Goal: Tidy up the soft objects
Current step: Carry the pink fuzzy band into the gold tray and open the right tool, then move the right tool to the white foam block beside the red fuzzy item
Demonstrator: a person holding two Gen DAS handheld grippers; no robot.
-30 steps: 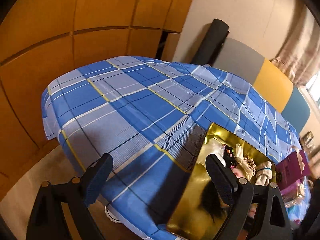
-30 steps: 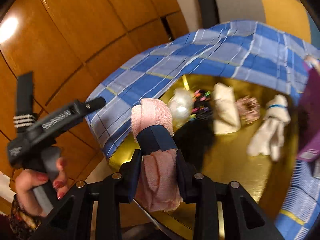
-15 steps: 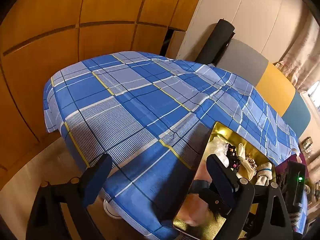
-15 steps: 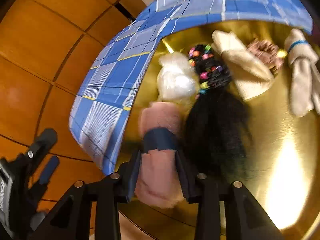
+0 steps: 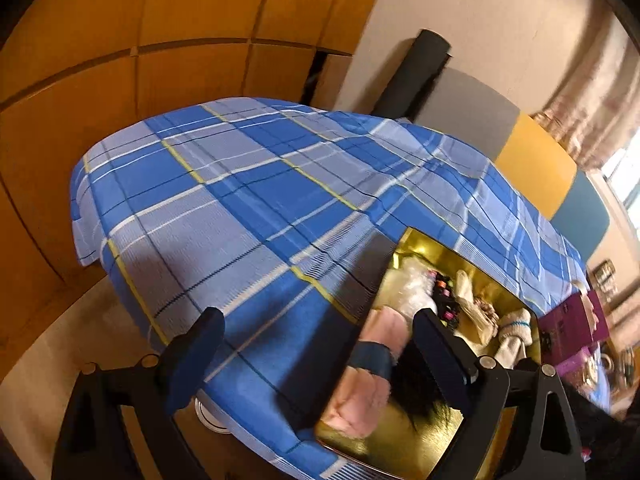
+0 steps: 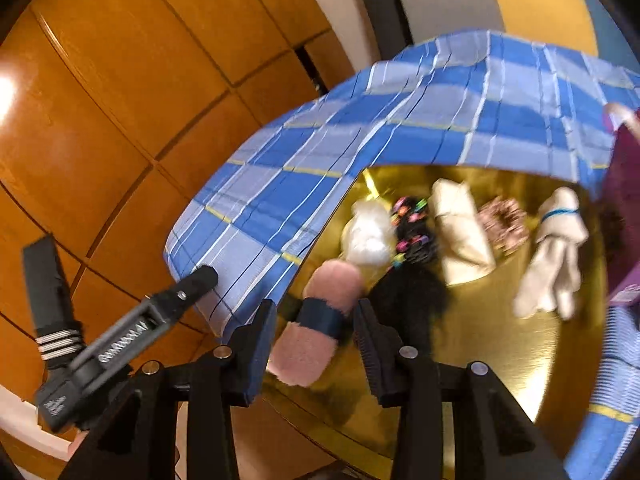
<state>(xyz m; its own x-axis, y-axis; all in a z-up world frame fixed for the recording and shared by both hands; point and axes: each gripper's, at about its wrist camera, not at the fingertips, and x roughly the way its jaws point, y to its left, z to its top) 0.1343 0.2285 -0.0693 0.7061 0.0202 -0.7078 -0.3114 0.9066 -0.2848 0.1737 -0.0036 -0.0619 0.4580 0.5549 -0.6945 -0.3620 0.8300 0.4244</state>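
A pink fluffy roll (image 6: 320, 320) with a navy band lies at the near left corner of the gold tray (image 6: 500, 360). My right gripper (image 6: 314, 312) straddles it with its jaws opening; narrow gaps show between the pads and the roll. In the left wrist view the same roll (image 5: 372, 360) rests in the tray (image 5: 360, 440) just left of one finger. My left gripper (image 5: 318, 316) hangs open over the blue plaid tablecloth (image 5: 240, 200) with nothing between its fingers.
Further back on the tray lie a white fluffy ball (image 6: 368, 236), a black hairy piece with coloured beads (image 6: 412, 232), a cream folded cloth (image 6: 460, 232), a scrunchie (image 6: 504, 220) and white socks (image 6: 556, 252). A purple box (image 6: 628, 200) stands right. Wooden panels stand behind.
The right gripper brought the pink roll down onto the tray, then its jaws widened off the roll and it drew back. The left gripper stayed open and hardly moved.
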